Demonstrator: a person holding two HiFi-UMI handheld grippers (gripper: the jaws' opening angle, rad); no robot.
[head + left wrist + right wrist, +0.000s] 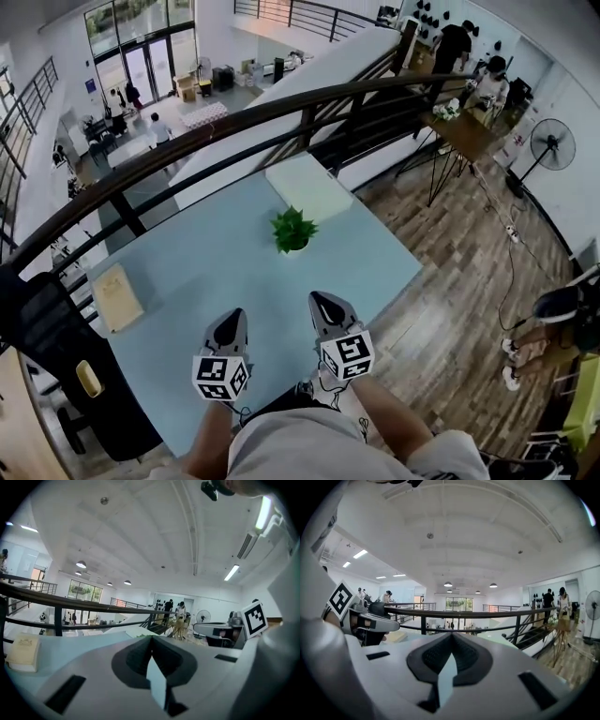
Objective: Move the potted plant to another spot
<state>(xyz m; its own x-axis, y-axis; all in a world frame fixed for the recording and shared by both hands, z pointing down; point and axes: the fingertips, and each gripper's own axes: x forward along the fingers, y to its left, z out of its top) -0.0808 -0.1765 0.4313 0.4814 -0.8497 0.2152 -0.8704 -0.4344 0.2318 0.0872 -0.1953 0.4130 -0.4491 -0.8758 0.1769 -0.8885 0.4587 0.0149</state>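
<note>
A small potted plant [292, 231] with green leaves in a white pot stands near the middle of the light blue table [206, 262]. Both grippers are held side by side over the table's near edge, well short of the plant. The left gripper [234, 317] is shut with nothing in it, and its tips meet in its own view [151, 637]. The right gripper [321, 300] is also shut and empty, with its tips closed in its own view [451, 634]. Both gripper views look out nearly level over the railing, and the plant is hidden behind the jaws.
A white flat cushion [307, 184] lies on the table's far side. A tan box [117, 296] sits at the left edge. A black railing [234, 122] runs behind the table. A black chair [56, 347] stands at the left, with wooden floor [450, 300] to the right.
</note>
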